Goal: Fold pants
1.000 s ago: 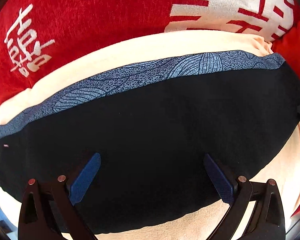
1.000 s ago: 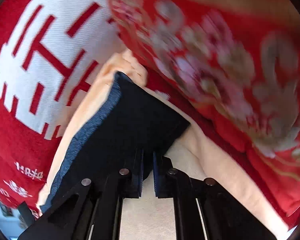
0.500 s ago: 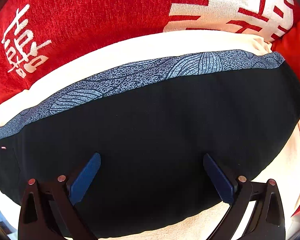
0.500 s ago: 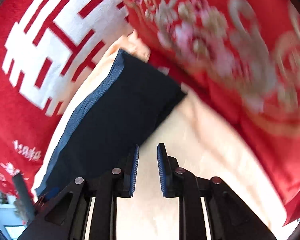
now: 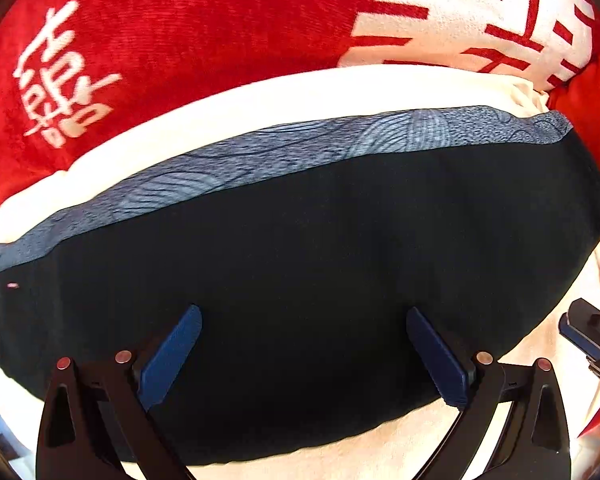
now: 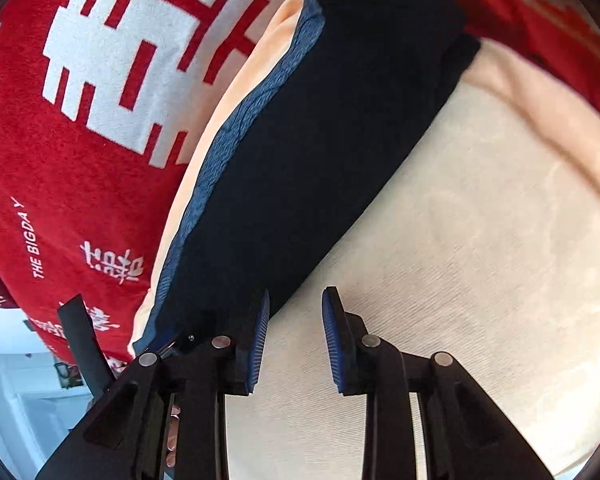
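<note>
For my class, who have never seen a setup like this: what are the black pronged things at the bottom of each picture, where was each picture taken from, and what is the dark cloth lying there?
Each black pronged thing is a hand-held two-finger tool; a person holds one in each hand. A camera sits on each tool and looks along its fingers.

Left view: the left tool hangs over the folded black pants, its fingers wide apart and gripping nothing. The right tool's tip peeks in at the edge.

Right view: the right tool has just been opening; nothing is between its fingers.

The pants, with a blue patterned band, lie on a cream cloth over a red blanket with white characters.
</note>
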Available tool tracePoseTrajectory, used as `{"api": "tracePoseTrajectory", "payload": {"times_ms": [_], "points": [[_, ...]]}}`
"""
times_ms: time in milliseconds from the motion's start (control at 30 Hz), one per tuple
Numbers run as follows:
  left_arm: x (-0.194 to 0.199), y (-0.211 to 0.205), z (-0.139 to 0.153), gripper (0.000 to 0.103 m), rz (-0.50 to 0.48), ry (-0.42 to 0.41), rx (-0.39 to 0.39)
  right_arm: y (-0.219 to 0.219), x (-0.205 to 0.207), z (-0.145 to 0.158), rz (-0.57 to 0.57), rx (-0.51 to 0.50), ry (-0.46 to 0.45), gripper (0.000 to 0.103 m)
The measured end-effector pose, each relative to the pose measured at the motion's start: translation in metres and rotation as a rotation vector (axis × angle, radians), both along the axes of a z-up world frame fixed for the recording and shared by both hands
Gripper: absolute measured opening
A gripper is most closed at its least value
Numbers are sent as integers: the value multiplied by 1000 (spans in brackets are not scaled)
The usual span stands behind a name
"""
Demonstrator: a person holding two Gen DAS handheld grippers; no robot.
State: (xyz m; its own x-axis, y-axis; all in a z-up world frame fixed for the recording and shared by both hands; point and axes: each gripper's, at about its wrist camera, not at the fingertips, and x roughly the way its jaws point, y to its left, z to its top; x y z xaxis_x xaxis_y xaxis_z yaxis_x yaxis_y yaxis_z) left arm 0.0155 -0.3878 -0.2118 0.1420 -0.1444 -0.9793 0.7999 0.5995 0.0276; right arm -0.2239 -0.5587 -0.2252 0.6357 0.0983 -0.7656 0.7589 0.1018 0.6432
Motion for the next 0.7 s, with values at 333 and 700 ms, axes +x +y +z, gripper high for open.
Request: {"api": "tracePoseTrajectory", "payload": {"times_ms": [333,700], "points": [[39,44,3,103,48,-38,50,-14,23,3,-20,-47,53,21],[86,168,3,103,96,-95,151,28,62,19,169,-45,-41,40]]}}
